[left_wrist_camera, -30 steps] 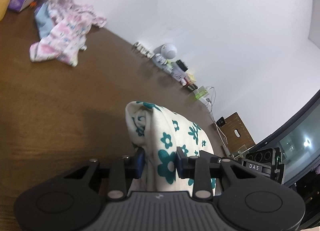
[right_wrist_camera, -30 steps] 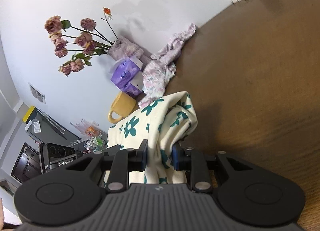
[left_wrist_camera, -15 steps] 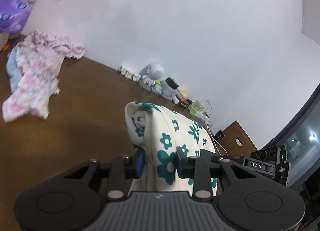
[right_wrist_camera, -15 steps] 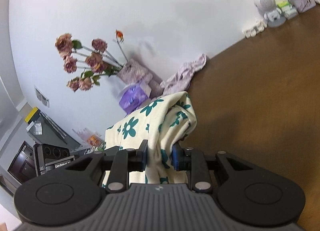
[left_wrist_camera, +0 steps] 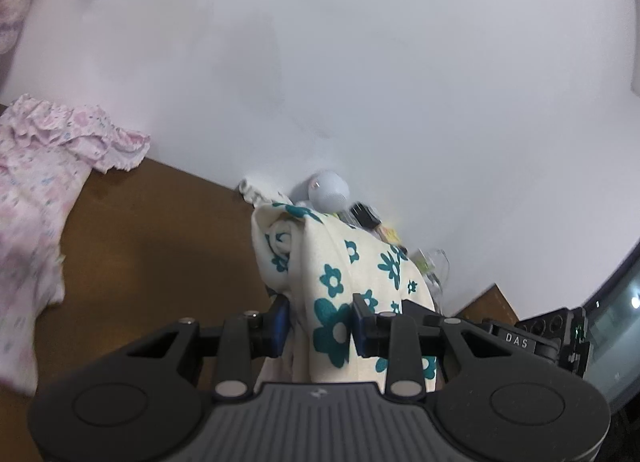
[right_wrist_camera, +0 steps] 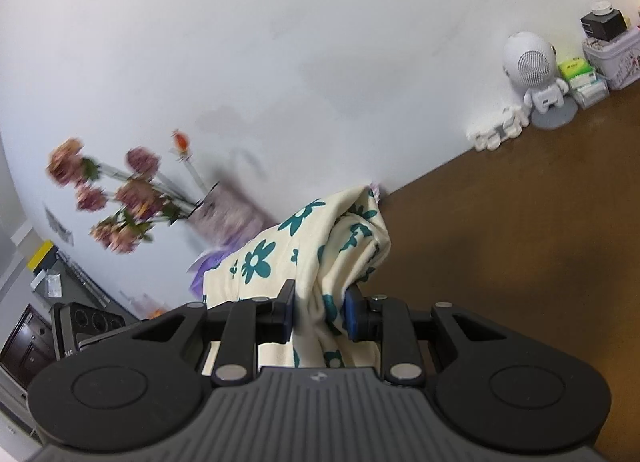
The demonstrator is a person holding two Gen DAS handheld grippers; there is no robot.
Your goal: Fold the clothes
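Gripping cream floral cloth (left_wrist_camera: pixel 340 274), left claw (left_wrist_camera: pixel 320 326) and right claw (right_wrist_camera: pixel 319 316) both clenched, vase (right_wrist_camera: pixel 224 207) holding flowers (right_wrist_camera: pixel 116 197)

two garments (left_wrist_camera: pixel 344 262), one speaker (right_wrist_camera: pixel 530 57), one vase (right_wrist_camera: pixel 224 209)

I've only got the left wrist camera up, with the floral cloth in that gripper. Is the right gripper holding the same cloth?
Observer: Yes, the right gripper is shut on a bunched edge of the floral cloth.
Operator: What's behind it on that side?
Observer: A vase of pinkish flowers, blurred, stands against the wall, left of the cloth.
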